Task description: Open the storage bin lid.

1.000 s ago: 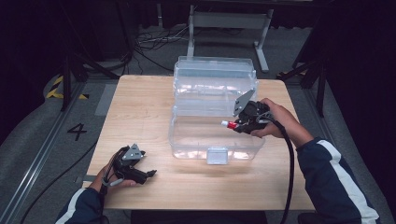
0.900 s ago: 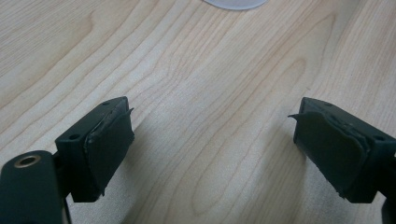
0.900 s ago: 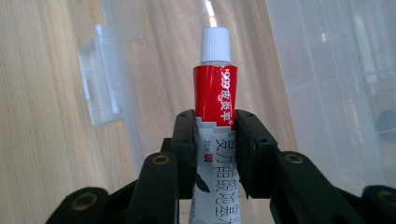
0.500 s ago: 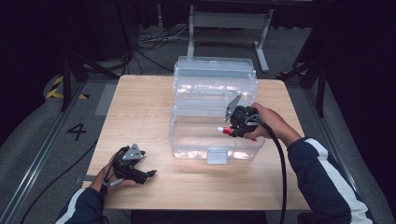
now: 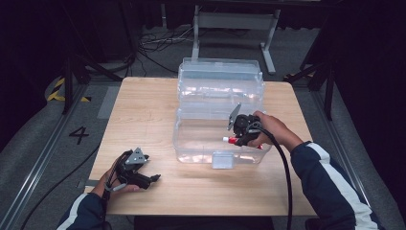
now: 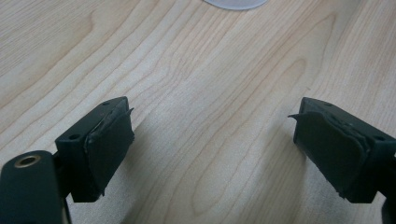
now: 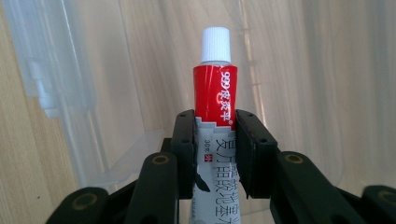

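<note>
**Operator:** Status of the right gripper (image 5: 238, 139)?

**Technician:** Its fingers (image 7: 184, 140) are closed on a small ointment tube (image 7: 215, 93), red band and white cap. The clamp sits on the tube body just below the red band; the cap end projects forward. In the high view the tube (image 5: 231, 140) sits at about 3 o'clock from surface centre, inside the open clear plastic box (image 5: 191, 139), cap toward 9 o'clock.

**Operator:** Handling properties?

**Technician:** Judged light and soft-walled. The body will likely dent under pressure, and the printed skin looks smooth, so it could slip or rotate. The present hold on the flattened body is the better place; the round cap offers less contact. Moderate closing force is advised.

**Operator:** Obstructions?

**Technician:** The box walls surround the tube. The raised lid (image 5: 220, 76) stands at 12 o'clock, and the front wall with its latch (image 5: 223, 159) lies at 6 o'clock. The box interior appears otherwise bare. Clear walls are hard to see, so contact with a wall is the main risk on release or withdrawal.

**Operator:** Left gripper (image 5: 152, 179)?

**Technician:** It rests on the wooden surface (image 5: 143, 110) at about 7 o'clock, well apart from the box. Its fingers (image 6: 109, 140) stand wide open, holding nothing.
</note>
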A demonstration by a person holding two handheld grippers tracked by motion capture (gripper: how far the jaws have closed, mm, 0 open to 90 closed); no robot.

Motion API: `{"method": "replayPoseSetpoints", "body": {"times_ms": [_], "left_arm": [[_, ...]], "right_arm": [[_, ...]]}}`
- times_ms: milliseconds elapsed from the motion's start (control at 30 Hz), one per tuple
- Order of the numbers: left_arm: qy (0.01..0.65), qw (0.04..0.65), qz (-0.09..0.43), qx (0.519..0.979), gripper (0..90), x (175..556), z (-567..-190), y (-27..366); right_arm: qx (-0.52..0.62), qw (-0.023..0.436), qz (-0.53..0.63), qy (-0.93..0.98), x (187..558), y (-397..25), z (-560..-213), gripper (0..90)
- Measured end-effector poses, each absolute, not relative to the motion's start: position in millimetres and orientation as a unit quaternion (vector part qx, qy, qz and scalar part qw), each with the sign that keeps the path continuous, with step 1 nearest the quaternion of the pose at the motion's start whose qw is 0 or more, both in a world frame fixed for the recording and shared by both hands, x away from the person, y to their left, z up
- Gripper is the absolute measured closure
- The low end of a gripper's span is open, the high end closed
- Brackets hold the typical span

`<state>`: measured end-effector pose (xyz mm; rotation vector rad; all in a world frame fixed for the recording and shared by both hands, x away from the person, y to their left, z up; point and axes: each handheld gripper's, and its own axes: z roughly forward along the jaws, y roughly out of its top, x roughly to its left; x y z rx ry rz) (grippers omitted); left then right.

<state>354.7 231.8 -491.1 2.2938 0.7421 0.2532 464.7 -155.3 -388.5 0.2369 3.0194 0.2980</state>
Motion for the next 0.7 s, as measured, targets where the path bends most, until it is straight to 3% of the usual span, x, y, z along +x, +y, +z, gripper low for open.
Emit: {"method": "replayPoseSetpoints", "body": {"times_ms": [700], "left_arm": [[0.287, 0.351, 0.098, 0.886, 12.0, 355, -491, 232]], "right_arm": [[0.077, 0.015, 0.077, 0.994, 467, -162, -407, 70.2]]}}
